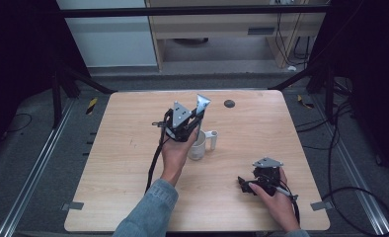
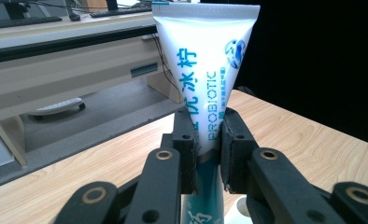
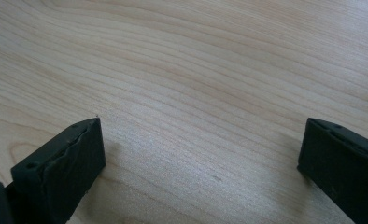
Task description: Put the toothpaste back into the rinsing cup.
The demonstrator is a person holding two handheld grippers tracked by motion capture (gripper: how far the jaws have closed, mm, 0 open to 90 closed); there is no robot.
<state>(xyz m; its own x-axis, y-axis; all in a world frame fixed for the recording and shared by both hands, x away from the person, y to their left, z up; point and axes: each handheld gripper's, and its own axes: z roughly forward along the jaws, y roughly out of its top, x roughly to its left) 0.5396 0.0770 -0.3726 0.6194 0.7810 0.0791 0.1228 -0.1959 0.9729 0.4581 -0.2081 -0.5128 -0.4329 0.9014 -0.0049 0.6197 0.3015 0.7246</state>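
The left gripper [image 2: 206,154] has its two black pads clamped on a toothpaste tube [image 2: 205,60], pinching it low on the white part of its body, just above where the tube turns teal. The tube stands upright between the pads, its flat crimped end rising well above the fingertips and its teal lower part running down below them. Along the white body, reading sideways, is the word "PROBIOTIC" in teal capitals, with large blue Chinese characters beside it and a line of much smaller print next to the word that is too fine to read. A round blue-and-white emblem sits near the crimped end, up and to the right of the pads. More white lettering shows on the teal part below the pads, cut off at the frame edge.

From the high view, the left gripper [image 1: 195,123] holds the tube [image 1: 202,103] over a white cup [image 1: 198,147] with a side handle, which stands directly beneath the fingers on the wooden table [image 1: 128,148]. A small dark round disc [image 1: 229,103] lies on the table beyond the tube's tip, to its right.

The right gripper [image 1: 246,185] rests near the table's near right corner, well apart from the cup. Its jaws stand wide apart with bare wood grain between them, gripping nothing.
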